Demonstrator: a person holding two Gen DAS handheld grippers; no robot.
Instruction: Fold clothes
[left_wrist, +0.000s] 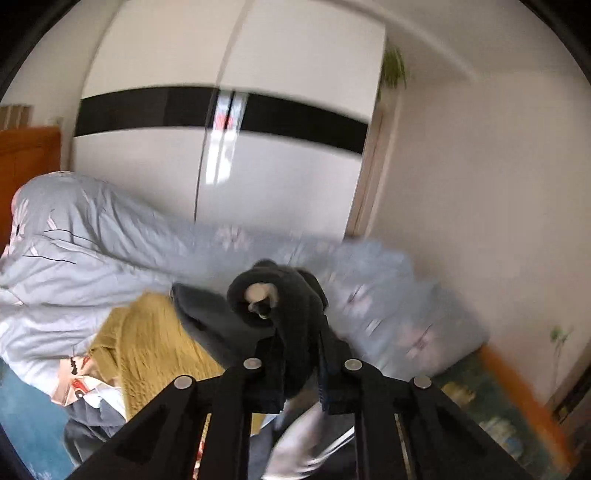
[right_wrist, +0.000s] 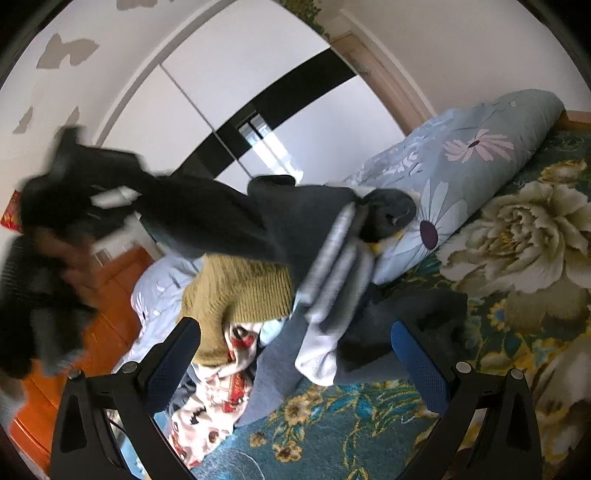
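Left hand-held gripper (left_wrist: 299, 354): seen closest to the left wrist camera; its two black fingers are clenched on a dark garment (left_wrist: 291, 306), which is bunched between them and rises just ahead of the tips.
Dark garment: a rolled cuff or opening is turned toward the lens in the left wrist view; in the right wrist view the same cloth (right_wrist: 207, 214) is stretched through the air, well ahead and to the left of the right hand-held gripper, and is blurred.
Right hand-held gripper (right_wrist: 295, 339): its blue-padded fingers (right_wrist: 421, 365) are spread wide apart and nothing is grasped between them.
Clothes pile (right_wrist: 295, 295): lies on the bed straight ahead of the right hand-held gripper; a mustard knitted sweater (right_wrist: 240, 291) is on its left side, a pale grey folded piece (right_wrist: 332, 280) is beside it to the right, a white printed cloth with red figures (right_wrist: 221, 391) is lower left, and a dark grey item (right_wrist: 402, 325) is just beyond the right finger.
Mustard knitted sweater, left wrist view (left_wrist: 155, 339): below and left of the left hand-held gripper.
Bed cover (right_wrist: 517, 229): teal with large pale flowers, to the right of the right hand-held gripper.
Quilt (right_wrist: 461, 166): light blue with daisies, rolled up beyond the pile; in the left wrist view (left_wrist: 92, 251) it is spread behind the held garment.
Wardrobe (left_wrist: 229, 110): white with a black band, far ahead.
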